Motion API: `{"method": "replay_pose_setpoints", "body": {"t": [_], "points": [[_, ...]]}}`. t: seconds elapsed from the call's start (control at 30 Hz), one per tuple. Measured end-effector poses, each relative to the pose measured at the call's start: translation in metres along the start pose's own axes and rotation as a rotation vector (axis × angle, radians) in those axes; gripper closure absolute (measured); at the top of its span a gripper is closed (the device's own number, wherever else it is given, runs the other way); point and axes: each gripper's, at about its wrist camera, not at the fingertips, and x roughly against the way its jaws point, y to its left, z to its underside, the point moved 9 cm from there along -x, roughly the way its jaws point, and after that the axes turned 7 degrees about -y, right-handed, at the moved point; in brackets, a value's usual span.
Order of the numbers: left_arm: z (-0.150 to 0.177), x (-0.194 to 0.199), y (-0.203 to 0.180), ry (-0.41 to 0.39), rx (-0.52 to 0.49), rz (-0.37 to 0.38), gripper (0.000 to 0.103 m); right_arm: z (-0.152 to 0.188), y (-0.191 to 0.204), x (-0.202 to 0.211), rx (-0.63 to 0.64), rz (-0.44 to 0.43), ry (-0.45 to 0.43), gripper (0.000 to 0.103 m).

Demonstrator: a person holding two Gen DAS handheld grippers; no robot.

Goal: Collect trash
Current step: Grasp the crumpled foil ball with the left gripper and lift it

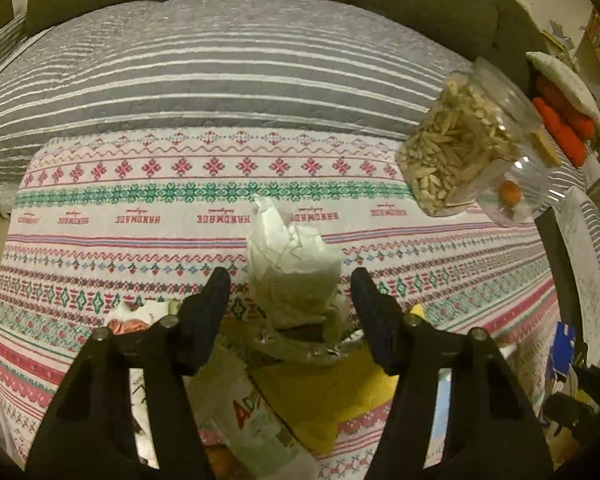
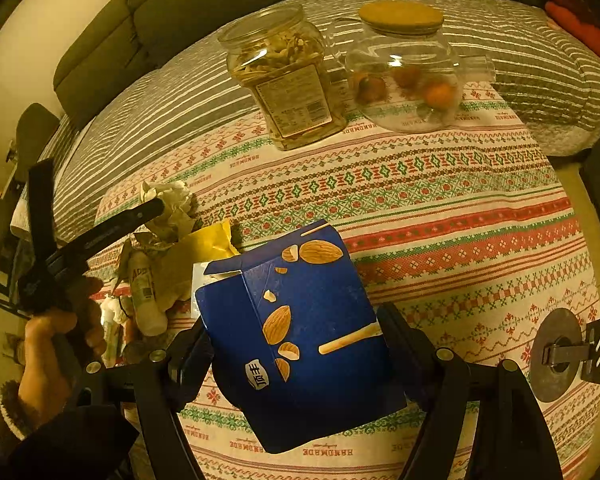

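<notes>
The blue almond-snack box [image 2: 300, 336] fills the near field of the right wrist view, clamped between the two fingers of the right hand-held gripper [image 2: 296, 348], one pressing each side panel. It is tilted, its open flap pointing toward the far left, and it seems to be lifted clear of the surface [image 2: 460, 208], probably so it can be carried to the rest of the rubbish.

That rubbish forms a heap at the near left part of the surface: a crumpled white tissue [image 1: 292, 264] on top, a yellow wrapper [image 1: 324, 396] under it, a printed plastic wrapper [image 1: 256, 420] nearer the edge, and what looks like a foil-lined cup or bowl, hard to make out, beneath the tissue. The left hand-held gripper [image 1: 290, 280] hovers over this heap with its fingers spread wide, one on either side of the tissue and not touching it; the pose suggests it is lined up to close on the tissue.

Farther out, at the far edge of the patterned cloth covering the surface, stand a clear jar of seeds or nuts [image 2: 284, 80] and, just beside it, a glass jar with a cork lid [image 2: 404, 68] holding small orange fruits. Both look like kept food, not trash. Beyond is a sofa under a striped grey cover [image 1: 220, 68].
</notes>
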Motion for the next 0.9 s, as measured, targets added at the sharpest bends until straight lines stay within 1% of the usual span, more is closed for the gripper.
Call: {"method": "replay_pose_setpoints", "body": {"t": [0.03, 0.07, 0.13, 0.23, 0.37, 0.43, 0.57, 0.63, 0.77, 0.9], "points": [[0.001, -0.002, 0.000, 0.007, 0.006, 0.000, 0.060, 0.000, 0.000, 0.000, -0.001, 0.000, -0.001, 0.024], [0.002, -0.003, 0.000, 0.016, 0.015, 0.009, 0.060, 0.000, 0.000, 0.001, -0.001, 0.000, -0.001, 0.024], [0.000, 0.001, -0.003, 0.000, 0.018, 0.029, 0.062, 0.000, 0.000, 0.002, -0.001, 0.002, -0.003, 0.024], [-0.004, 0.015, -0.004, -0.036, 0.022, 0.048, 0.063, -0.001, 0.002, 0.006, 0.002, 0.002, -0.013, 0.024], [-0.008, 0.046, -0.005, -0.084, 0.050, 0.103, 0.064, -0.003, 0.008, 0.013, 0.007, -0.005, -0.030, 0.024], [-0.008, 0.063, -0.006, -0.102, 0.046, 0.112, 0.064, -0.004, 0.012, 0.019, 0.004, -0.004, -0.046, 0.024], [-0.008, 0.101, -0.002, -0.152, 0.051, 0.136, 0.064, -0.004, 0.026, 0.030, 0.010, -0.034, -0.069, 0.024], [-0.006, 0.119, 0.007, -0.174, 0.062, 0.140, 0.064, -0.004, 0.038, 0.036, 0.020, -0.053, -0.081, 0.024], [0.004, 0.150, 0.030, -0.212, 0.075, 0.109, 0.064, -0.001, 0.059, 0.039, 0.040, -0.083, -0.088, 0.024], [0.020, 0.177, 0.065, -0.235, 0.076, 0.042, 0.064, 0.009, 0.086, 0.036, 0.078, -0.119, -0.075, 0.024]]}}
